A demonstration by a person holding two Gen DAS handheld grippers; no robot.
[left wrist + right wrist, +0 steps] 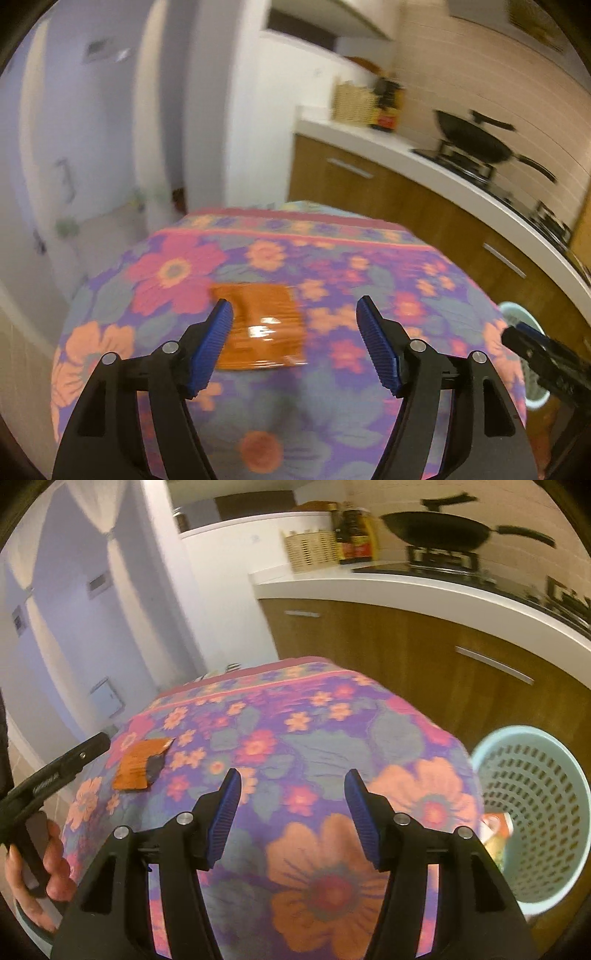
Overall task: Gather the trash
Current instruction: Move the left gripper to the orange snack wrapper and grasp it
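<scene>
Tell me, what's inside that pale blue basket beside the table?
Inside the basket, an orange-and-white packet shows near its rim. The right gripper and table edge cover the rest of its floor.

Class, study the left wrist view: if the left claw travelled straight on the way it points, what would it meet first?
Probably the flat orange plastic wrapper lying on the floral tablecloth; the open left claw points just beside it, though depth is uncertain.

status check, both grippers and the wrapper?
Left gripper open, wrapper off-centre by its left finger. Right gripper open, empty. Orange wrapper flat on floral cloth. Path clear; bin right.
</scene>
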